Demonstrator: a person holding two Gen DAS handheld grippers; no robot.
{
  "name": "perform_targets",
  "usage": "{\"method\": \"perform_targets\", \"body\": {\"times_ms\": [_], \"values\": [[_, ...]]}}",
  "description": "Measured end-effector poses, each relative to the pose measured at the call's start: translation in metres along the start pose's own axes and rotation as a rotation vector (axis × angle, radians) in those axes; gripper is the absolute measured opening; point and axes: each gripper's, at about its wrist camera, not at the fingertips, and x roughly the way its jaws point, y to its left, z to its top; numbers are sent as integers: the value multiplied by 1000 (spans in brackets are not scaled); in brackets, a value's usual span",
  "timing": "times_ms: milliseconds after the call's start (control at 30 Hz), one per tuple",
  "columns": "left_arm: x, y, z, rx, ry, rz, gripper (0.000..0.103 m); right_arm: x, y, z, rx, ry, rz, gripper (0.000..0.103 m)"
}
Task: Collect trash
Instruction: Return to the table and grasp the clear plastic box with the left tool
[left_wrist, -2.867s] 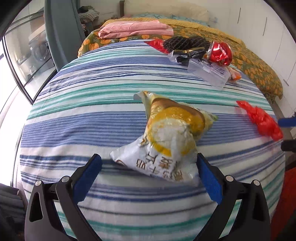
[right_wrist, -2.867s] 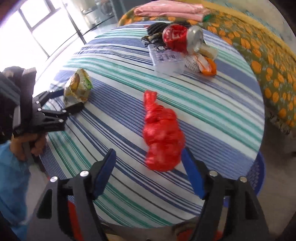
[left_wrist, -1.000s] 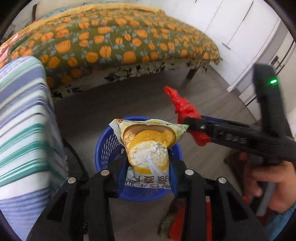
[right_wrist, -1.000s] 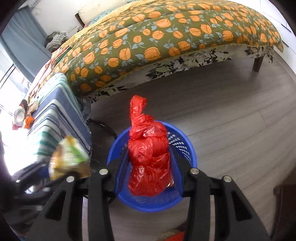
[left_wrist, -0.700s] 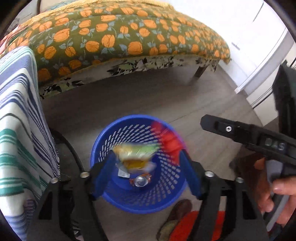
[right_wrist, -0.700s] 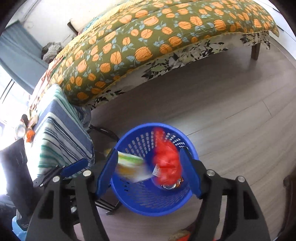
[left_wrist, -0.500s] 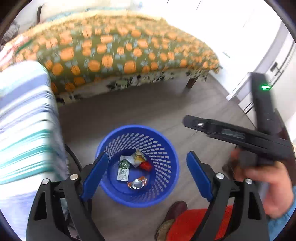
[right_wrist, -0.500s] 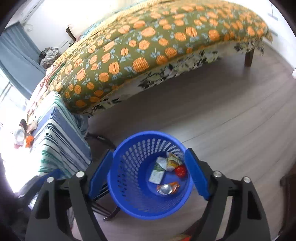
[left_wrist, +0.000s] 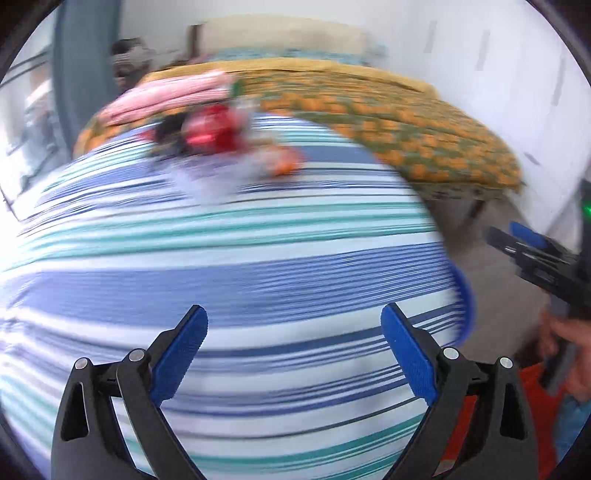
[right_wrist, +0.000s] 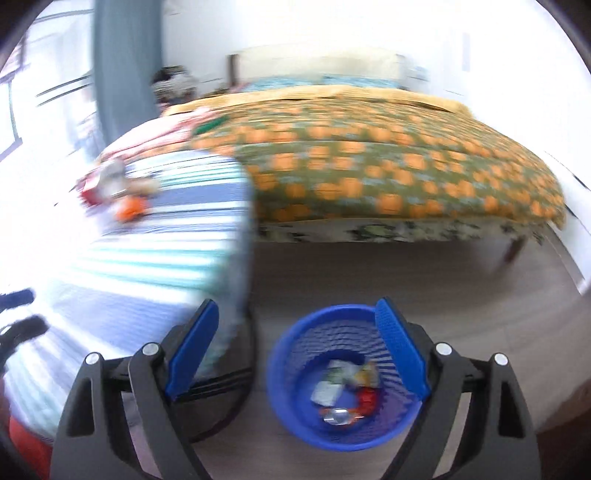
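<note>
My left gripper (left_wrist: 293, 332) hangs over the striped tablecloth (left_wrist: 221, 258), its jaws still opening and nothing between them. At the cloth's far end lies a blurred heap of trash with a red can (left_wrist: 212, 131) and an orange scrap (left_wrist: 282, 162). My right gripper (right_wrist: 297, 332) is above the floor by the table's edge, jaws also opening and empty. Under its right finger stands the blue basket (right_wrist: 291, 384), with the snack bag (right_wrist: 347, 373), the red bag (right_wrist: 367, 398) and a crushed can (right_wrist: 338, 413) lying inside. The right gripper (left_wrist: 517, 240) also shows at the left wrist view's right edge.
A bed with an orange-patterned cover (right_wrist: 388, 162) runs along the far side, with grey wood floor (right_wrist: 406, 273) between it and the table. Folded pink cloth (left_wrist: 166, 96) lies beyond the trash heap. A grey curtain (right_wrist: 125, 62) hangs by the window at left.
Both grippers let go of the snack bag and the red bag, which dropped into the blue basket. The left gripper then swung left and up over the table; the right one rose and turned left.
</note>
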Motion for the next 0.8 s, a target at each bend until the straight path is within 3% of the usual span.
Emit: {"method": "perform_targets", "body": {"times_ms": [100,200,267,400,600,800], "values": [[-3,46,-10,-16,17,90,94,0,62,0,-71,20,90,84],[-6,83,-15,-51,33,126,94,8,119,4,-143,55,168,84],[-7,104,-17,-74,40,139,94,22,155,7,-211,93,182,84],[-5,124,-7,-95,39,138,94,43,187,5,-253,154,191,84],[19,97,37,-50,4,70,98,37,189,-7,-275,138,219,85],[67,55,99,-63,-6,73,98,33,189,-5,-260,103,236,84]]}}
